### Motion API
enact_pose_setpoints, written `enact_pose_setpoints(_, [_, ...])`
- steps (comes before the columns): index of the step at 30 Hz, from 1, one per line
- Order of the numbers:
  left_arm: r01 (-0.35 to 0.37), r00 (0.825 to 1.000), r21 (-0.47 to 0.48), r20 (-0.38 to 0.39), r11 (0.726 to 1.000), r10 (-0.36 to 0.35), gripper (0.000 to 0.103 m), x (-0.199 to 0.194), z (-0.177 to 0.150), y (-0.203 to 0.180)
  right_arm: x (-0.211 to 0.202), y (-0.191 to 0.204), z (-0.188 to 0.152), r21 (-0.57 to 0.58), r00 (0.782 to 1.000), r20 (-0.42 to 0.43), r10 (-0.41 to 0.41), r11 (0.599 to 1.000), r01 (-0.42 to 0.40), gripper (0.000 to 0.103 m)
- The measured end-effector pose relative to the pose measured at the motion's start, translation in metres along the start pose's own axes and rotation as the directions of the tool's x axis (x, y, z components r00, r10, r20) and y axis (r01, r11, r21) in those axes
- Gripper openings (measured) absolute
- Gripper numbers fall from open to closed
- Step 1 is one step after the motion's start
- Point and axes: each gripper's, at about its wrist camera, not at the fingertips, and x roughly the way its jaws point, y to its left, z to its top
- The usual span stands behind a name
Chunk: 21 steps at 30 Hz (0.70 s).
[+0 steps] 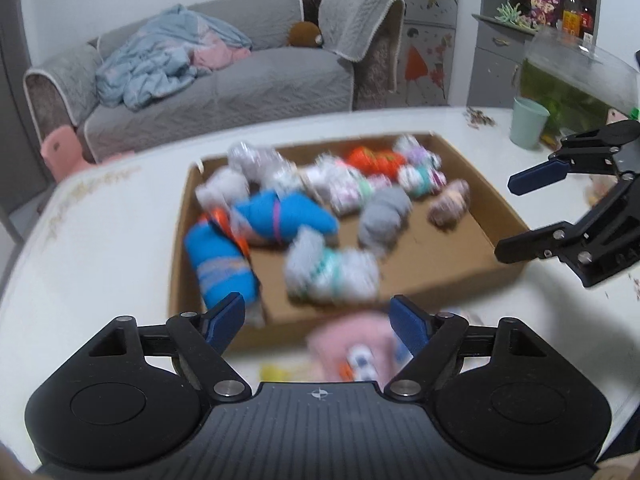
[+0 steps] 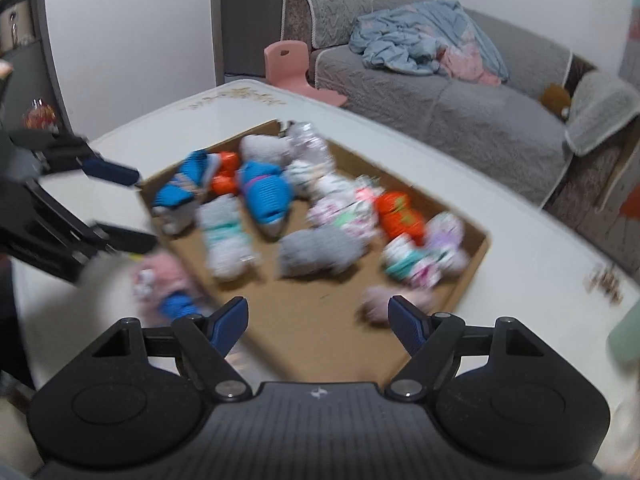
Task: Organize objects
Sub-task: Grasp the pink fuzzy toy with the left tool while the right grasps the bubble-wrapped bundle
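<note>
- Hovering with its blue-padded fingers spread apart and nothing between them, the left tool (image 1: 318, 318) points down over the near wall of the shallow brown cardboard tray (image 1: 496, 200).
- Just below and ahead of that tool, outside the tray on the white table (image 1: 100, 240), lies a blurred pink sock bundle with white and blue patches (image 1: 352, 350); it sits between the spread fingers' line, slightly toward the right finger.
- The right tool (image 2: 318, 318) also stands apart and empty, aimed at bare cardboard near the tray's middle, with a small pale pink sock roll (image 2: 380, 304) close by its right finger.
- Inside the tray lie many rolled sock bundles: a blue roll with a purple band (image 1: 280, 220), a grey roll (image 1: 384, 216), an orange roll (image 1: 374, 160).
- My judgement: the pink bundle on the table is the piece left to put away, and the left hand is the nearer one; blur hides its long axis.
</note>
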Motion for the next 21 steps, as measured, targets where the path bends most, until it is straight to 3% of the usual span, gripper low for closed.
enact_pose_setpoints(10, [0.015, 0.999, -0.032, -0.049, 0.999, -0.016, 0.084, 0.023, -0.03, -0.007, 0.039, 0.046, -0.028, 0.098, 0.997, -0.078, -0.026, 0.995, 0.034, 0.068])
enact_pose_setpoints(21, [0.003, 0.995, -0.084, -0.097, 0.996, -0.011, 0.084, 0.052, -0.034, -0.003, 0.065, 0.041, -0.035, 0.189, 0.996, -0.093, -0.005, 0.982, 0.023, 0.057])
